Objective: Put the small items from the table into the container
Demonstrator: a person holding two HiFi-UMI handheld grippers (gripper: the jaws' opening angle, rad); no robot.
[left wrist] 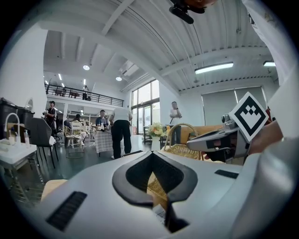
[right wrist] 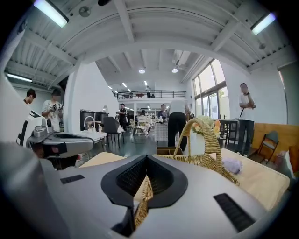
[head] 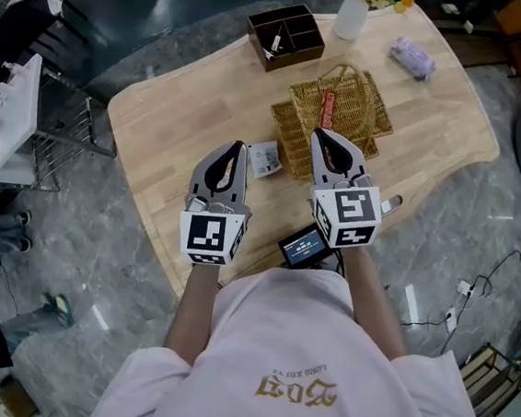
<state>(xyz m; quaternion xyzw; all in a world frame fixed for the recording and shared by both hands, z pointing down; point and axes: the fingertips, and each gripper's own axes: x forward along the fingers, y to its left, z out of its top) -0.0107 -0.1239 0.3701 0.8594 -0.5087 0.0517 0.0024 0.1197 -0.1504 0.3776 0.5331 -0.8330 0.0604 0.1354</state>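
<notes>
My right gripper (head: 317, 135) is clenched, its jaws meeting at the tips. A strand of wicker shows through the slit below them in the right gripper view, and I cannot tell whether it is pinched or only lies behind. The gripper's nose sits over the near edge of the wicker basket (head: 297, 124), whose arched handle (right wrist: 205, 135) rises just beyond the jaws.

My left gripper (head: 240, 147) is clenched too, with nothing between its pads. It is level above the table (head: 179, 102) beside the right one. A small white packet (head: 266, 158) lies flat on the wood just off its tip, between the two grippers and close to the basket's near corner.

Inside the basket a red item (head: 328, 105) lies on the weave. Farther out a purple packet (head: 413, 58) rests on the bare table, well apart from the basket. At the far edge stands a dark divided box (head: 256, 36) with something small and white in one compartment — I cannot make out what. A white vase (head: 351, 16) of flowers stands upright just beside it.
</notes>
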